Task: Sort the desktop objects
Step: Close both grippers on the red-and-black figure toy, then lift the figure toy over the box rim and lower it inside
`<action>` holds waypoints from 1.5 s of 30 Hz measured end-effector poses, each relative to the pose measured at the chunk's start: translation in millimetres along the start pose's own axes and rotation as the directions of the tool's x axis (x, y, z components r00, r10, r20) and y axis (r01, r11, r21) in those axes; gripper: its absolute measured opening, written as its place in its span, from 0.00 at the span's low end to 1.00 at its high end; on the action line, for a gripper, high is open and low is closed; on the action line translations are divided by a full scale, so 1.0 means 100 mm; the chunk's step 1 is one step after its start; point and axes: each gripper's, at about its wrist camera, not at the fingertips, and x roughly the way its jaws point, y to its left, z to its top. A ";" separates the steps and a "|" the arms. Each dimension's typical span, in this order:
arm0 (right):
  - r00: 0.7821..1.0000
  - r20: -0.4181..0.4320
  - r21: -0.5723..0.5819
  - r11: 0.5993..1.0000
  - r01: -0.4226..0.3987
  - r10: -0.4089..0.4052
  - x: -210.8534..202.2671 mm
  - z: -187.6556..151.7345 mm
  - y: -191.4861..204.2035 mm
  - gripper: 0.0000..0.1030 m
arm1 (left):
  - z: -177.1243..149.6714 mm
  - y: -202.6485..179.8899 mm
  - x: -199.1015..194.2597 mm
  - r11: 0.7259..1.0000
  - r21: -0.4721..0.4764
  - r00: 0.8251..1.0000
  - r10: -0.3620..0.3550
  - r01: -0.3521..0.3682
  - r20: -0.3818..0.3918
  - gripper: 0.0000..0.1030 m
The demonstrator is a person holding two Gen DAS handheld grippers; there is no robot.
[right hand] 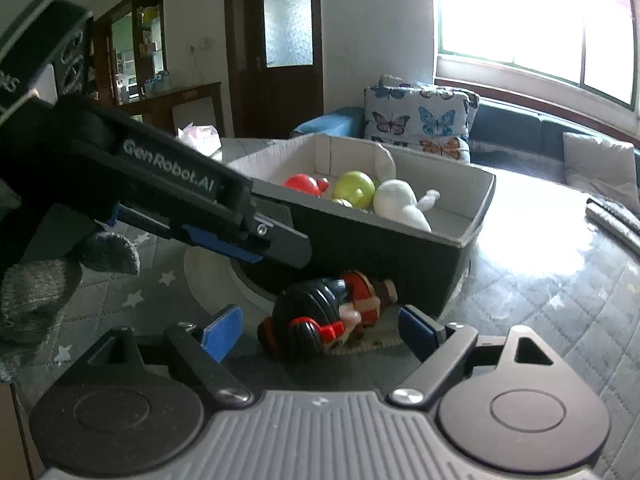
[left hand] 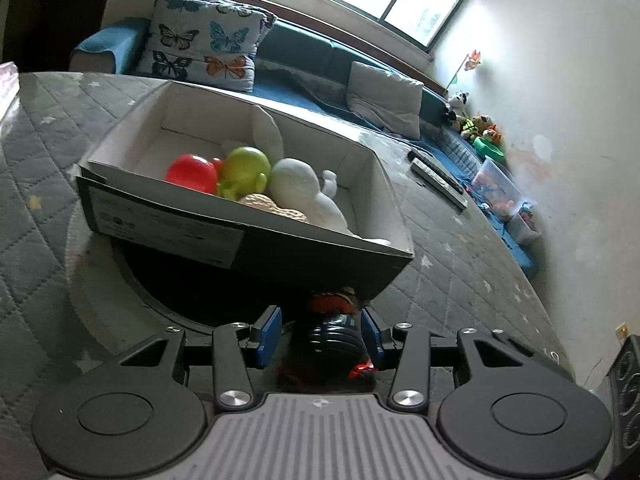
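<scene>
Tight gap at the box wall, open cloth to the right

From the right wrist view, the box (right hand: 360, 240) walls off 12 o'clock, with the toy figure (right hand: 332, 316) lying against its base; the left gripper (right hand: 256, 240) bars 10 o'clock. Quilted tabletop (right hand: 560, 280) lies free toward 2 o'clock, up to the remotes (right hand: 616, 216). The box's right-hand compartment (left hand: 360, 184) has bare floor beside the white toy (left hand: 308, 196).
</scene>
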 end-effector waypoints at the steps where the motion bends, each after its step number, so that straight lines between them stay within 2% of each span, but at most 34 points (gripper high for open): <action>1: 1.000 -0.005 0.004 1.000 0.000 0.000 0.01 -0.01 -0.01 0.85 | 0.00 -0.02 0.02 1.000 0.002 1.000 -0.004 0.004 -0.006 0.45; 9: 0.999 -0.024 0.055 0.998 -0.022 0.023 0.12 -0.07 -0.07 0.83 | 0.00 -0.07 0.18 1.000 0.016 0.999 -0.002 0.003 -0.047 0.45; 20: 0.998 -0.042 0.100 0.994 -0.052 0.056 0.24 -0.07 -0.10 0.65 | -0.01 -0.07 0.28 0.998 0.064 0.998 0.011 -0.006 -0.069 0.45; 35: 0.997 -0.054 0.158 0.986 -0.053 0.062 0.36 -0.03 -0.10 0.58 | 0.01 0.07 0.38 0.999 0.003 0.995 -0.040 0.040 -0.090 0.51; 39: 0.997 -0.053 0.158 0.986 -0.047 0.056 0.37 -0.02 -0.09 0.58 | 0.01 0.05 0.38 0.999 0.021 0.995 -0.035 0.037 -0.094 0.51; 40: 0.997 -0.053 0.158 0.986 -0.047 0.056 0.36 -0.02 -0.09 0.54 | 0.01 0.03 0.37 0.999 0.029 0.995 -0.032 0.035 -0.095 0.51; 45: 0.997 -0.052 0.147 0.988 -0.045 0.053 0.32 -0.02 -0.06 0.54 | 0.00 0.01 0.32 0.999 0.026 0.994 -0.026 0.029 -0.103 0.51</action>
